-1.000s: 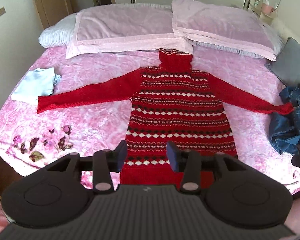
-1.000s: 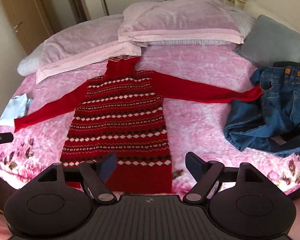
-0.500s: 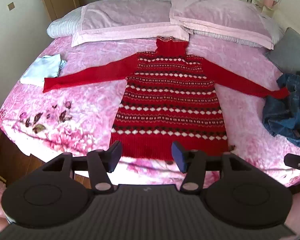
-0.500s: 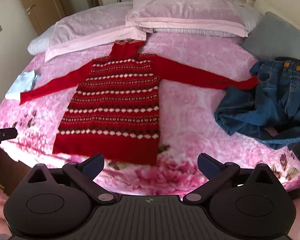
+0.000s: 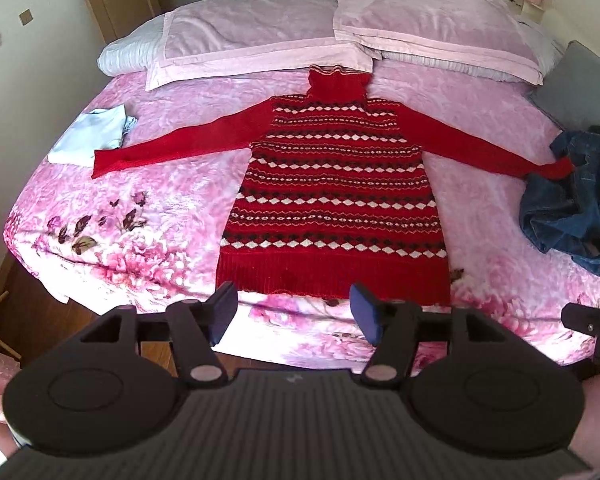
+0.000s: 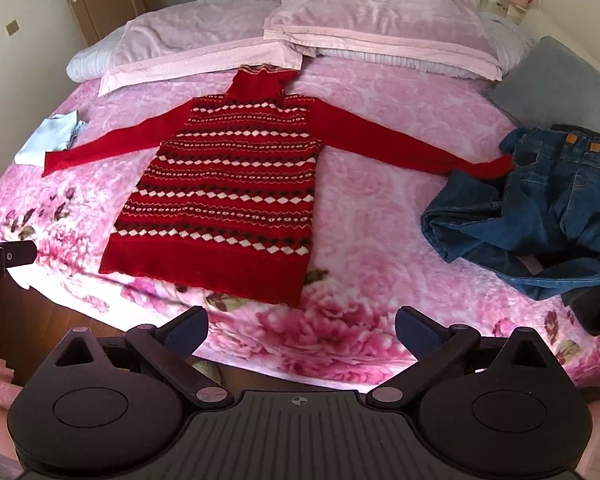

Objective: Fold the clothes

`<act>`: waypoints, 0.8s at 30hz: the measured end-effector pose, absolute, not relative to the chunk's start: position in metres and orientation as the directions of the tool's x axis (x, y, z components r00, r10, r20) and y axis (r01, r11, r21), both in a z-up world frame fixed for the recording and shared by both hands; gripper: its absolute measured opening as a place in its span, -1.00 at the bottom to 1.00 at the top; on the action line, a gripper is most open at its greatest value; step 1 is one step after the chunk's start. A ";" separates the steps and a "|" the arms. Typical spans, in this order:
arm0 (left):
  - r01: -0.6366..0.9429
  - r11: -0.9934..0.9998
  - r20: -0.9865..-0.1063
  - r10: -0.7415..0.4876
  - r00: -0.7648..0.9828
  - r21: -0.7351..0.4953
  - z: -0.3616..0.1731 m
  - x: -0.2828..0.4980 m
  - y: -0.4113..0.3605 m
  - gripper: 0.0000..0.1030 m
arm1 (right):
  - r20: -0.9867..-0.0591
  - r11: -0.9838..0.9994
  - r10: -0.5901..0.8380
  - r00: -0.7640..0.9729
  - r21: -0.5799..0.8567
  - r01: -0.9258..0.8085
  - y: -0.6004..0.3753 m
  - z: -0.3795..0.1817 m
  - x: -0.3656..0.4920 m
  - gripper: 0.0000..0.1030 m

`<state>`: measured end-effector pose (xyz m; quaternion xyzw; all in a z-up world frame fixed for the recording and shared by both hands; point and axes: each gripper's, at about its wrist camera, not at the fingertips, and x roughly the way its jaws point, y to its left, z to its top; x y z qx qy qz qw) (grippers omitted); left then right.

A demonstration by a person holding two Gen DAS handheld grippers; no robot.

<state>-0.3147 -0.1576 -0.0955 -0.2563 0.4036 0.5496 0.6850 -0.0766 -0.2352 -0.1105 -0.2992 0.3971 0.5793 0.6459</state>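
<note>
Hovering with jaws apart, gripping nothing: left gripper (image 5: pixel 292 310), right gripper (image 6: pixel 300 328), both low in frame. Lying flat mid-frame on the pink floral bedspread (image 5: pixel 172 184): red patterned sweater (image 5: pixel 336 200), right cuff overlapping crumpled jeans (image 6: pixel 548 208). Cut off at right edge: grey cushion (image 6: pixel 560 80).

The jeans (image 5: pixel 580 200) run off the left view's right edge; the sweater's (image 6: pixel 228 192) right cuff overlaps them

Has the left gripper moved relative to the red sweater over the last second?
Yes. The left gripper has pulled back toward the foot of the bed: its fingertips overlapped the red sweater hem earlier, and now sit short of it.
</note>
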 end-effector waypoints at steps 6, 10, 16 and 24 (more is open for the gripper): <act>-0.956 0.279 -0.829 0.554 0.079 0.096 -0.092 -0.308 -0.159 0.14 | -0.854 0.152 0.519 0.022 0.067 -0.986 -0.237 -0.108 -0.075 0.98; -0.953 0.287 -0.827 0.556 0.084 0.096 -0.091 -0.304 -0.159 0.14 | -0.849 0.148 0.527 0.024 0.063 -0.987 -0.236 -0.106 -0.073 0.98; -0.953 0.288 -0.825 0.558 0.083 0.099 -0.090 -0.301 -0.155 0.14 | -0.846 0.138 0.532 0.020 0.063 -0.988 -0.230 -0.105 -0.071 0.98; -0.957 0.271 -0.821 0.566 0.069 0.106 -0.090 -0.299 -0.145 0.14 | -0.842 0.118 0.539 0.006 0.068 -0.991 -0.216 -0.106 -0.068 0.98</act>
